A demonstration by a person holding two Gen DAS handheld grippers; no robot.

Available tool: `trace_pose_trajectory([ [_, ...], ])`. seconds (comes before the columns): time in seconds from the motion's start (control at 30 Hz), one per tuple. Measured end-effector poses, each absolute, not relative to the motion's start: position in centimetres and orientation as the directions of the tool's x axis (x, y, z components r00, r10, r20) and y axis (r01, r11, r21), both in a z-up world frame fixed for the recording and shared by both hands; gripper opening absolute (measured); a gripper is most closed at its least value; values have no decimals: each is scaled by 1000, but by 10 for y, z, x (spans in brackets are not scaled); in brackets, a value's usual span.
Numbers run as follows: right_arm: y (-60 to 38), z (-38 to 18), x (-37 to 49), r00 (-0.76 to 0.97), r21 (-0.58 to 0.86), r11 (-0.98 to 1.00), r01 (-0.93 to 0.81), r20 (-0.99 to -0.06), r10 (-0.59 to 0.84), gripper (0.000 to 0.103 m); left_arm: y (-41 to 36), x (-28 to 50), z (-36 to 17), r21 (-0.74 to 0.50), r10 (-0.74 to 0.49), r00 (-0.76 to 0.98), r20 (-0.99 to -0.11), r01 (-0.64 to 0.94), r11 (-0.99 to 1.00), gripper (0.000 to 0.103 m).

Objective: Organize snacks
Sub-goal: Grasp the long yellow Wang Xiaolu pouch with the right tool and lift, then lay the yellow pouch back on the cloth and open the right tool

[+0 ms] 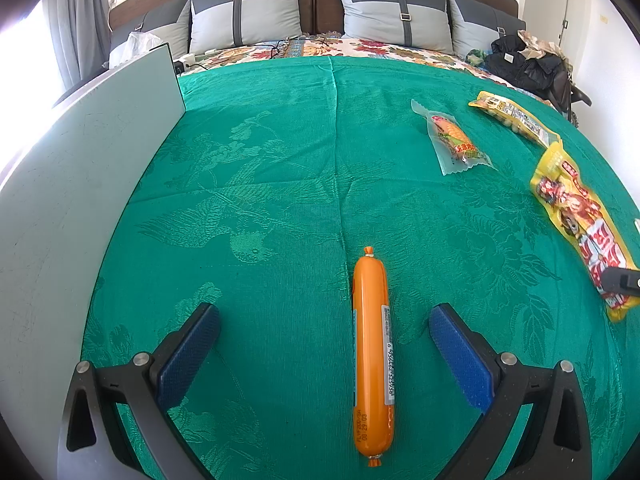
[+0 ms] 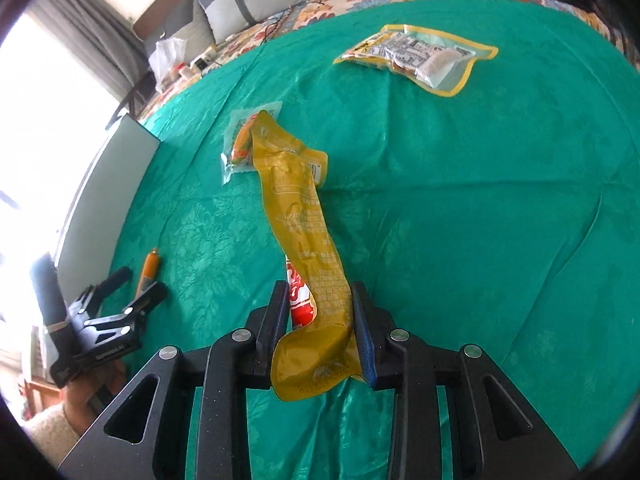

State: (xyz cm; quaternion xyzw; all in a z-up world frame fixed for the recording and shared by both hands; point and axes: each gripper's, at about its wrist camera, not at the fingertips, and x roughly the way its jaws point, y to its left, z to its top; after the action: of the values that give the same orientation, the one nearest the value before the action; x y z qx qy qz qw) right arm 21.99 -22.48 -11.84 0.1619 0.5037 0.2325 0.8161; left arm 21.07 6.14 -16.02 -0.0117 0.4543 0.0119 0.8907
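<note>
**Right claw clamped on yellow pouch**

Right gripper (image 2: 320, 300) is clenched on the long yellow snack pouch (image 2: 300, 216), lifted off the green bedspread (image 2: 480, 220), far end drooping over the clear corn-sausage pack (image 2: 240, 140). Left gripper (image 1: 324, 344) is spread wide, orange sausage (image 1: 372, 356) lying between its pads, untouched. Third yellow-edged pack (image 2: 420, 58) lies well apart.

Strong daylight pours in from a window (image 1: 16, 60) on the left, blown out to pure white in both views. The green bedspread (image 1: 280, 184) is evenly bright, with a soft sheen and only faint shadows. Fisheye distortion bends the bed's far edge and darkens the corners. The left view is sharp; the right view is slightly soft, most so at its edges.
</note>
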Motion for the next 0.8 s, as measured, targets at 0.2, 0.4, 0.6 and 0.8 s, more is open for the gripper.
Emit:
trace_pose_trajectory([
  [0.2, -267, -152, 173, 403, 775, 633, -1, -579, 709, 36, 61, 211, -160, -10, 11, 587, -809, -32, 999, 103],
  [0.4, -298, -133, 169, 510, 727, 684, 59, -611, 606, 70, 61, 211, -160, -10, 11, 587, -809, -32, 999, 103],
  [0.6, -290, -111, 164, 582, 445, 895, 20, -733, 351, 71, 61, 212, -160, -10, 7, 586, -810, -25, 1000, 103],
  [0.8, -277, -102, 155, 667, 157, 985, -74, -727, 166, 73, 62, 213, -159, -9, -3, 587, -810, -7, 1000, 103],
])
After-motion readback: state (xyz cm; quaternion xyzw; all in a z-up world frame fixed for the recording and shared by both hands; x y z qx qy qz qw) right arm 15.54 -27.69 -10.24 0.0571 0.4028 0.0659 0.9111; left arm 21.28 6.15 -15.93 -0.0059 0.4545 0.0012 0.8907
